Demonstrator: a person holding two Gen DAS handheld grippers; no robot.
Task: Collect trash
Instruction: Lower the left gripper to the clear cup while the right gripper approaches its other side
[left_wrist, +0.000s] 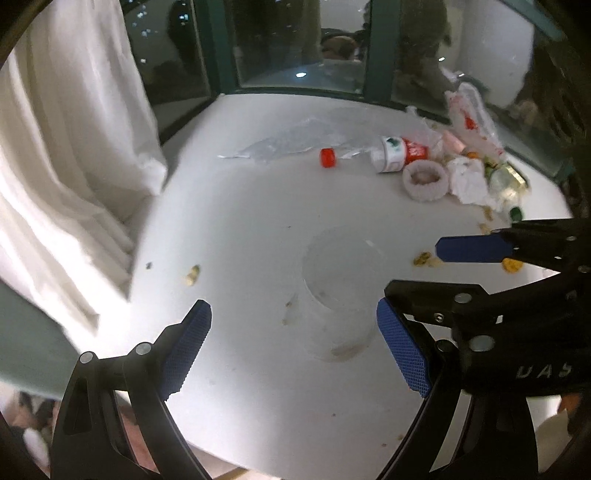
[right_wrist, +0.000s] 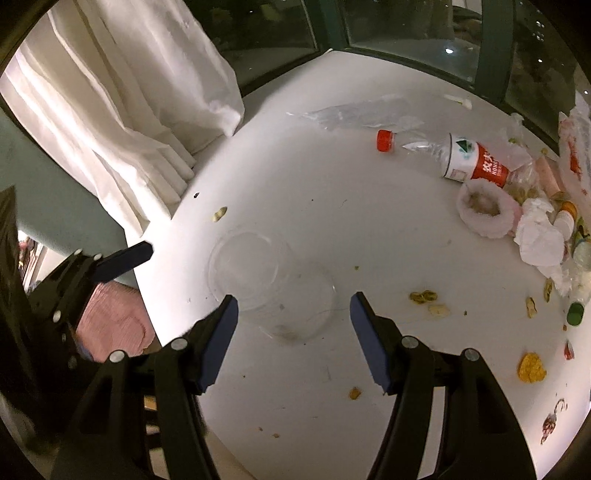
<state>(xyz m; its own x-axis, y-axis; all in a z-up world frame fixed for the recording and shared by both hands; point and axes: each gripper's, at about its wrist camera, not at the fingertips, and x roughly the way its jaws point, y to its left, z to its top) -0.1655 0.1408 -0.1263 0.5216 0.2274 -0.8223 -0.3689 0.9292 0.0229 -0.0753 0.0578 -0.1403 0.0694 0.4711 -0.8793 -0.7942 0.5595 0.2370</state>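
Right gripper (right_wrist: 293, 306) jaws apart, straddling clear cup (right_wrist: 273, 288) lying on worktop (right_wrist: 332, 206); left gripper (left_wrist: 293, 325) also apart, just beside cup. Cup likely light, thin, crushable, slippery: pinch rim wall gently. Bottle (right_wrist: 469, 160) well beyond cup.

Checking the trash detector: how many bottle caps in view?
2. A red cap sits on the neck of the lying bottle, mid-table. A green cap is at the right edge of the litter pile. Others may be hidden in the pile.

A white table (right_wrist: 332, 206) carries a clear plastic cup (right_wrist: 273, 288), a capped bottle (right_wrist: 461, 158), crumpled tissue (right_wrist: 539, 240) and scattered crumbs (right_wrist: 424, 297).
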